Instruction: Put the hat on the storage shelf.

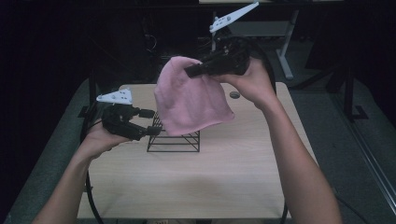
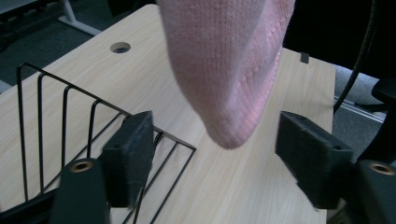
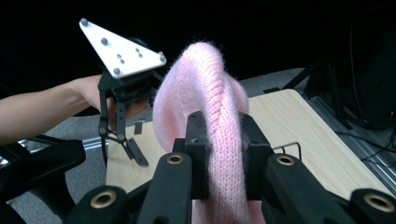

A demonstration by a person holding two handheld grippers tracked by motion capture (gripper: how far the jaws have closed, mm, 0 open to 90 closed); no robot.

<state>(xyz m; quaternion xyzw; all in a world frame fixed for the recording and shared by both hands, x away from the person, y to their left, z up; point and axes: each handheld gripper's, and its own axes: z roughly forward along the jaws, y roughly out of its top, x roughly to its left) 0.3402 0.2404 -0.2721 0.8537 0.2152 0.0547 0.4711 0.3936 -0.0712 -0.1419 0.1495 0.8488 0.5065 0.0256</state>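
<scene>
A: Spanning the whole scene is the table [image 1: 187, 186], light wood. What sits on it?
B: Black wire rack [image 1: 173, 139], toward the far left part.
A: Where is the pink hat [image 1: 189, 95]?
B: Lifted in the air, hanging above the rack, its lower edge in front of the rack's top.
A: Who holds it?
B: Right gripper [image 1: 195, 71], jaws clamped tight on a fold of the knit near its upper edge.
A: Left gripper [image 1: 150, 122]?
B: Jaws spread wide, holding nothing. It sits beside the rack, low, just left of the hat; the hat's tip hangs beyond the pads, untouched
</scene>
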